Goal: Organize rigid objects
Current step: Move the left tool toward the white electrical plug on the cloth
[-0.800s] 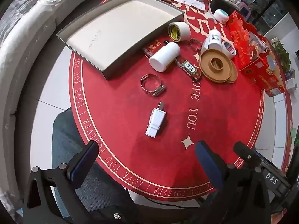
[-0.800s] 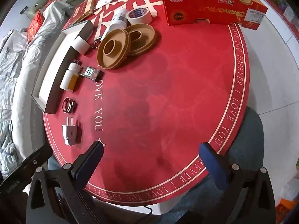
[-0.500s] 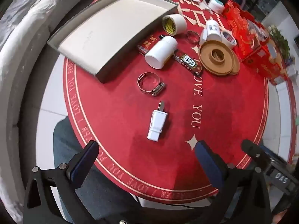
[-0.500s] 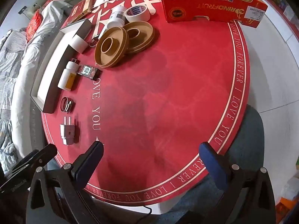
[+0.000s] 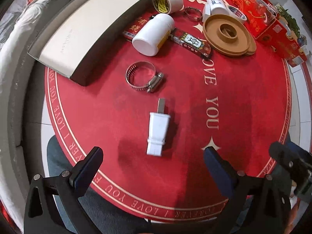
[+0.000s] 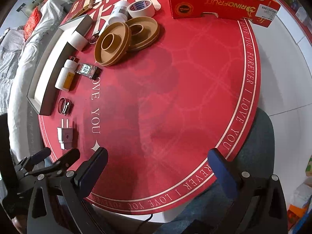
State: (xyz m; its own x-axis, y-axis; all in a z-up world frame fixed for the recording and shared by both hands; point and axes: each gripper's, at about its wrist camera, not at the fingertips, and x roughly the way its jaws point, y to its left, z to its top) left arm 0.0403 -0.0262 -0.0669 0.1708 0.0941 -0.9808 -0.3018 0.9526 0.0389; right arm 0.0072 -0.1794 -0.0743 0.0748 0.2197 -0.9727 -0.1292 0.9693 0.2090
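A white plug adapter (image 5: pixel 158 132) (image 6: pixel 65 135) lies on the round red mat, straight ahead of my open left gripper (image 5: pixel 154 161), a short way above it. Beyond it lie a metal hose clamp (image 5: pixel 143 77) (image 6: pixel 64 105), a white pill bottle (image 5: pixel 153 34) (image 6: pixel 65 77) on its side and a dark snack packet (image 5: pixel 192 41) (image 6: pixel 87 70). An empty grey tray (image 5: pixel 85 25) (image 6: pixel 48 81) stands at the left. My right gripper (image 6: pixel 156 161) hangs open over bare mat, nothing between its fingers. The left gripper's body (image 6: pixel 42 165) shows at the lower left of the right wrist view.
Two tan discs (image 5: pixel 227 34) (image 6: pixel 124 37), tape rolls (image 5: pixel 167 1) (image 6: pixel 141 7), a second white bottle (image 5: pixel 214 4) and a small metal ring (image 5: pixel 193 13) crowd the far side. A red carton (image 6: pixel 220 2) stands at the back right. The mat's near edge (image 6: pixel 175 195) lies above a person's lap.
My left gripper has come down and forward toward the plug adapter, which now looks larger and nearer. The right gripper has barely shifted. Both stay open.
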